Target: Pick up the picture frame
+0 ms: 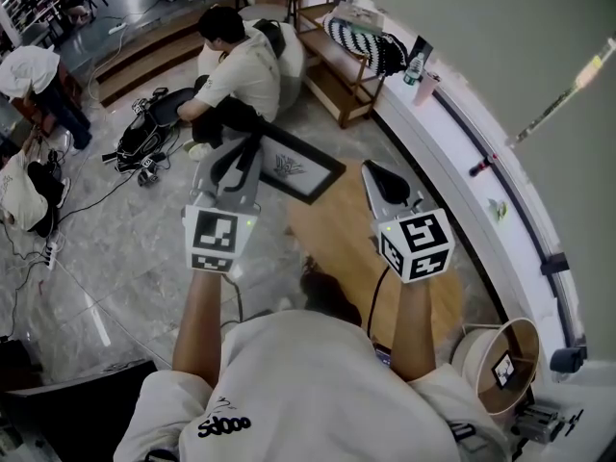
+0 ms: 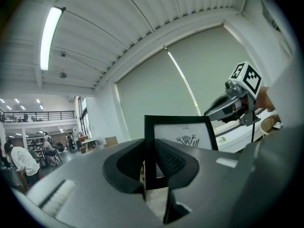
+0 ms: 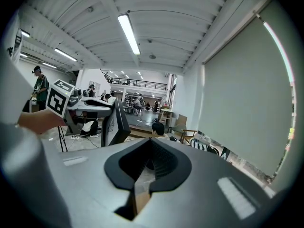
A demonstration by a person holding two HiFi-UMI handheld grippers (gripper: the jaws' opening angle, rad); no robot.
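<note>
Grey marble floor [image 1: 125, 248] spreads below me. My left gripper [image 1: 245, 157] is clamped on the left edge of the picture frame [image 1: 300, 168], holding it above the wooden table's [image 1: 337, 243] far end. My right gripper [image 1: 378, 173] hangs beside it, jaws together, empty.

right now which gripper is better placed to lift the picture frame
Left. The left gripper is shut on the picture frame at its edge; the right gripper is empty and apart from it.

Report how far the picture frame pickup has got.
Grasp done: left gripper shut on the picture frame at its black edge. Lift looks done too: the frame hangs in the air, off the wooden table. Right gripper shut, empty. Nothing plainly remains.
</note>
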